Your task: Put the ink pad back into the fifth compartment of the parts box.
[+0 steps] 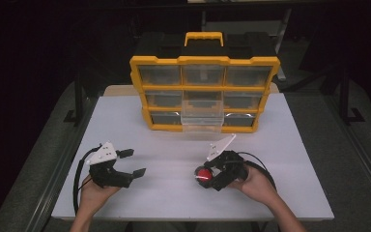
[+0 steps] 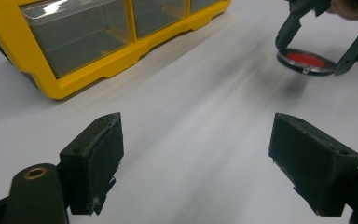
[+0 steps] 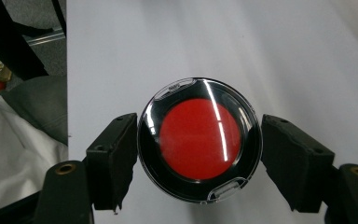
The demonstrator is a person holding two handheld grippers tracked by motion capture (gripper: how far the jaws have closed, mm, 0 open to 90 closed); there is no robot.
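Right gripper [image 3: 200,154] pinches the round red case [image 3: 199,140] by its rim, lifted just clear of the desk [image 1: 280,145] near its front edge. Picked up, then; not yet stowed. The middle drawer [image 1: 202,114] of the yellow organizer [image 1: 204,60] at the back edge stands pulled out, probably its destination. Left gripper [image 2: 196,161] idles, jaws spread and empty. Its view shows the case hanging above its shadow; the high view shows the drawer.

Two black grippers [image 1: 134,162] [image 1: 207,178] with white three-cornered plates, brass-ringed screw holes, trailing black cables.
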